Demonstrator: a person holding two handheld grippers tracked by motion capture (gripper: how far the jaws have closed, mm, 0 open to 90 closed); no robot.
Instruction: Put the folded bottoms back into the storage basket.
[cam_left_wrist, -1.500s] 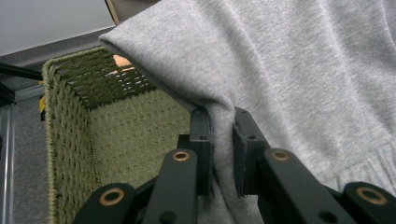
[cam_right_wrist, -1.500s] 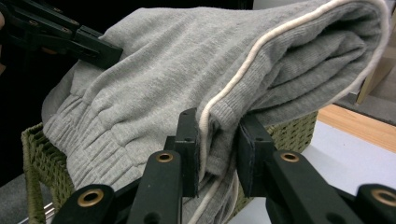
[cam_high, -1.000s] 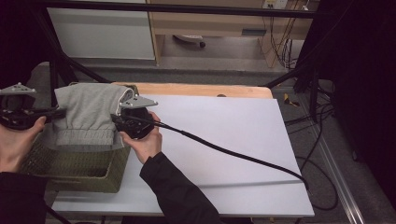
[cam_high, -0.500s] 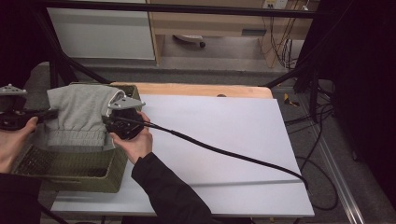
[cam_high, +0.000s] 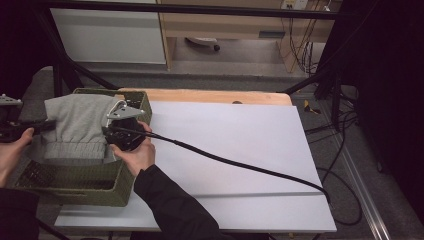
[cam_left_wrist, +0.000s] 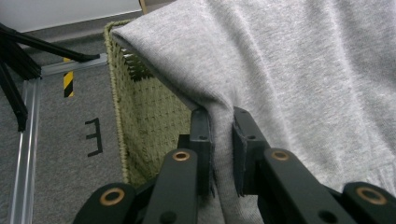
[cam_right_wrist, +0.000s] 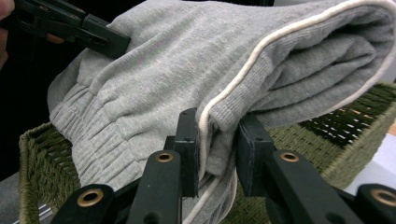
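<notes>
Folded grey sweatpants (cam_high: 75, 127): left tongs (cam_left_wrist: 219, 140) and right tongs (cam_right_wrist: 217, 140) each clenched on an end. Lower level into green woven basket (cam_high: 90, 187) at bench's left edge; release together.

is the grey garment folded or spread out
Folded: the grey garment shows stacked layers at its edge, held above the green basket by the left tool and the right tool.
</notes>
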